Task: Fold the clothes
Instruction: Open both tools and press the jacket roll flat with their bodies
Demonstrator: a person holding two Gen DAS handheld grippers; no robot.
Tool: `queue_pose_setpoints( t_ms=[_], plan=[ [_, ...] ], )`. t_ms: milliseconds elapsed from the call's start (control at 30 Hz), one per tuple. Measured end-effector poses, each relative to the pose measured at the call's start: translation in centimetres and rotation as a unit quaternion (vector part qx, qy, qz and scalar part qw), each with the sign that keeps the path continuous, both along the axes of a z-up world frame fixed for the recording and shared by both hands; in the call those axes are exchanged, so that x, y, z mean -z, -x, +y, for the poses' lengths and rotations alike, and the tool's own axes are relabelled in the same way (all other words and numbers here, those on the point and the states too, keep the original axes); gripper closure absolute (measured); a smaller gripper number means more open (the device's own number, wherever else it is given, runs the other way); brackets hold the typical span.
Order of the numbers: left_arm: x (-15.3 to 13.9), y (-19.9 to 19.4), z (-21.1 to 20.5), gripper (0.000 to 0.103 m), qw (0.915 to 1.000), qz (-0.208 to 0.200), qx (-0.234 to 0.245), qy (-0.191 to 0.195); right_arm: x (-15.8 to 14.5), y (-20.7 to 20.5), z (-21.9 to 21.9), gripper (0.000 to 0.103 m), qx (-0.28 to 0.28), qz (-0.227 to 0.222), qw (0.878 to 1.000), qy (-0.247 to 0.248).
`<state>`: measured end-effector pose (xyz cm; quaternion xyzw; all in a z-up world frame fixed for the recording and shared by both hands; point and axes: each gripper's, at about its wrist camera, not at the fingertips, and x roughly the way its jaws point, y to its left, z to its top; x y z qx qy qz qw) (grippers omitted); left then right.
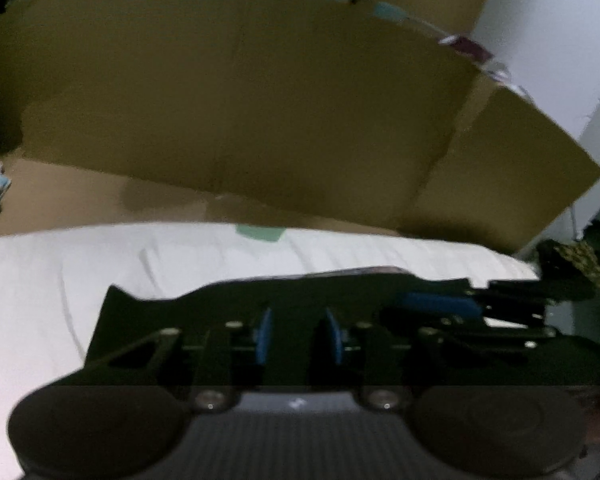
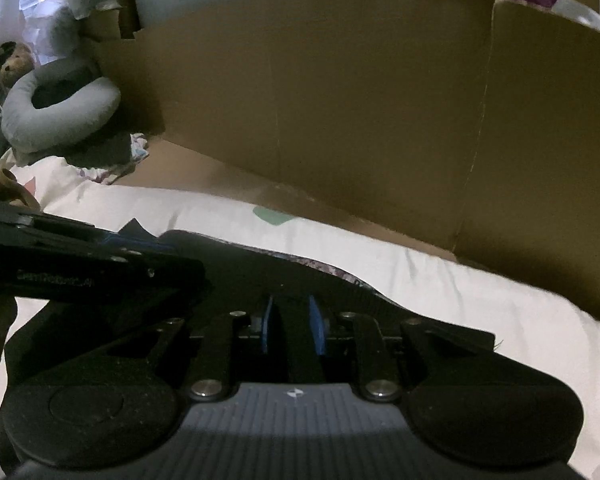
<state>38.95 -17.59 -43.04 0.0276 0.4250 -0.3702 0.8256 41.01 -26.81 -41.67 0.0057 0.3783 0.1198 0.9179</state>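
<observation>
A black garment lies flat on the white bedsheet; it also shows in the right wrist view, with a patterned edge at its far side. My left gripper sits low over it, blue pads close together with black cloth between them. My right gripper is likewise low on the garment, blue pads closed on a strip of black cloth. The right gripper shows at the right of the left wrist view, and the left gripper at the left of the right wrist view.
A tall cardboard wall stands along the far side of the bed, also in the right wrist view. A grey ring pillow and a plush toy lie at the far left. A green patch marks the sheet.
</observation>
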Motion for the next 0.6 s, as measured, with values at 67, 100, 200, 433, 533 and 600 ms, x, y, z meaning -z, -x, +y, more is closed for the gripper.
queue_pose_setpoints(
  t_ms=[67, 100, 200, 433, 533, 600],
  plan=[
    [0.7, -0.5, 0.2, 0.073, 0.9998, 0.015, -0.012, 0.006, 0.5, 0.0, 0.0, 0.077, -0.003, 0.0, 1.0, 0.003],
    [0.9, -0.6, 0.2, 0.073, 0.9998, 0.014, -0.01, 0.003, 0.7, 0.0, 0.1, 0.077, -0.005, 0.001, 1.0, 0.004],
    [1.4, -0.5, -0.1, 0.072, 0.9999, 0.005, -0.004, -0.009, 1.1, -0.3, 0.4, 0.077, -0.01, 0.007, 1.0, 0.012],
    [2.1, -0.5, -0.6, 0.072, 0.9997, -0.006, 0.002, -0.024, 1.6, -0.4, 0.3, 0.077, -0.018, 0.009, 1.0, 0.012],
    [2.3, -0.8, -0.6, 0.072, 0.9997, 0.004, -0.002, -0.022, 1.6, -0.5, 0.4, 0.077, -0.018, 0.009, 1.0, 0.015],
    [2.2, -0.9, -0.8, 0.071, 0.9996, 0.009, 0.0, -0.028, 1.2, -0.6, 0.4, 0.077, -0.011, 0.014, 1.0, 0.01]
  ],
)
